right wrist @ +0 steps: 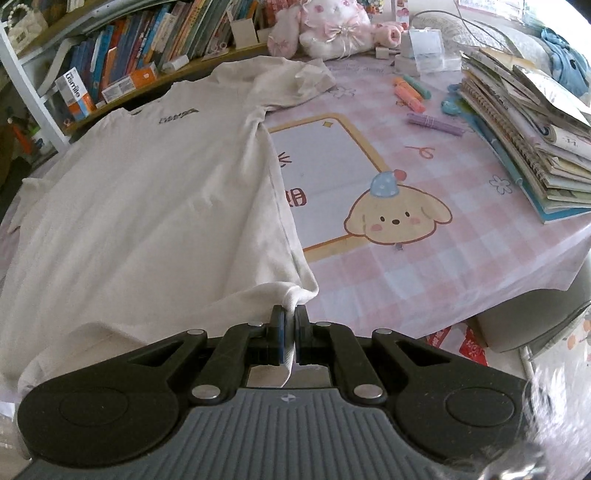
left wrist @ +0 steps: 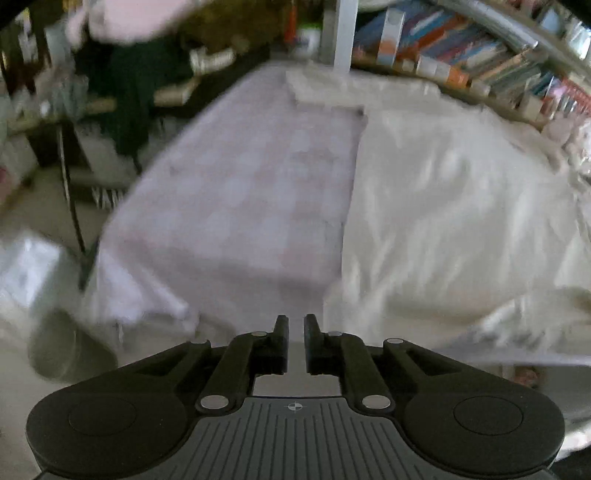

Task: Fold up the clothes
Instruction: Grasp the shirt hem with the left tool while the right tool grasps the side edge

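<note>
White t-shirt [right wrist: 147, 184] is spread flat on the pink checked tablecloth [right wrist: 406, 277]; its near hem corner is pinched in the closed right gripper [right wrist: 290, 317]. Left gripper [left wrist: 296, 325] is held slightly parted, nothing gripped, at the table's near edge, left wrist view blurred.

From my feeds I count one white T-shirt [right wrist: 147, 192] spread on the bench [right wrist: 424, 280], with one small printed logo [right wrist: 179, 115] on its chest. There are two tongs, the left tongs [left wrist: 296, 334] and the right tongs [right wrist: 289, 330], one per feed. At the bench's far edge I make out one plush rabbit [right wrist: 332, 27]. Near the far right corner I count two clear plastic boxes [right wrist: 424, 46], three highlighters [right wrist: 410, 92] and one bundle of purple sticks [right wrist: 436, 123]. Along the right edge sits one stack of notebooks [right wrist: 528, 136]; how many it holds I cannot tell.
</note>
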Demonstrator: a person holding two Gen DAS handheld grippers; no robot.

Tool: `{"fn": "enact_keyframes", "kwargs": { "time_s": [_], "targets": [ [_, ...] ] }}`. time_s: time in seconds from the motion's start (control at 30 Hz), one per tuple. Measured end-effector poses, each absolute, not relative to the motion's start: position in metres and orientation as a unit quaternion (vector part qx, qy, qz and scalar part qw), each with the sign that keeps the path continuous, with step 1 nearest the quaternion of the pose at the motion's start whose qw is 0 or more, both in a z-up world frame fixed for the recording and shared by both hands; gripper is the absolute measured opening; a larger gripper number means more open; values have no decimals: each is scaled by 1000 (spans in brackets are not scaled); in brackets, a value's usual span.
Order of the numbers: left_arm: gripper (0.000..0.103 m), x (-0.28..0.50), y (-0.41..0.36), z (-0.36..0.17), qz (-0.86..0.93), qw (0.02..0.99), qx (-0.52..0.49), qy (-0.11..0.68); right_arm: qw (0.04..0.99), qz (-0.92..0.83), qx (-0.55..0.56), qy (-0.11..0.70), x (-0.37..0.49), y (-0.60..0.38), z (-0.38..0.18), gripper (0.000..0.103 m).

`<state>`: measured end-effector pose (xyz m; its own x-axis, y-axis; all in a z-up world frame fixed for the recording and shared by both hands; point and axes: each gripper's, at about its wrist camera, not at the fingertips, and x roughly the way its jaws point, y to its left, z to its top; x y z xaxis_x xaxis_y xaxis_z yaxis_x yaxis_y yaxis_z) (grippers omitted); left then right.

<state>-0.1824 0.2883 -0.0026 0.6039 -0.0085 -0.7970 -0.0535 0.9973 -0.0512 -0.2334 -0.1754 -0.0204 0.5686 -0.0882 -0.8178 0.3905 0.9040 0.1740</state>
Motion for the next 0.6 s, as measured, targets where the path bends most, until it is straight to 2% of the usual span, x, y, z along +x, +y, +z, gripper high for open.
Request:
{"fn": "enact_keyframes", "kwargs": {
  "time_s": [0.07, 0.17, 0.33, 0.43, 0.5, 0.53, 0.6],
  "targets": [
    [19, -165, 282, 3, -26, 907, -47, 417, 870, -136, 169, 442, -236, -174, -18, 5],
    [21, -139, 272, 9, -81, 920, -58, 380, 873, -127, 175, 436, -241, -172, -12, 5],
    [21, -101, 246, -12, -139, 898, -25, 416, 886, -53, 215, 408, -257, -172, 17, 5],
    [21, -97, 243, -25, -134, 886, -1, 445, 875, -121, 210, 420, -265, -193, 15, 6],
    [21, -98, 245, -31, -128, 880, 8, 457, 850, -174, 213, 450, -266, -211, 0, 13],
    [21, -99, 248, -32, -126, 879, 8, 459, 843, -185, 207, 461, -266, -214, -4, 13],
    [21, -100, 256, -35, -123, 879, 3, 460, 846, -190, 183, 463, -266, -211, -4, 28]
  ]
}}
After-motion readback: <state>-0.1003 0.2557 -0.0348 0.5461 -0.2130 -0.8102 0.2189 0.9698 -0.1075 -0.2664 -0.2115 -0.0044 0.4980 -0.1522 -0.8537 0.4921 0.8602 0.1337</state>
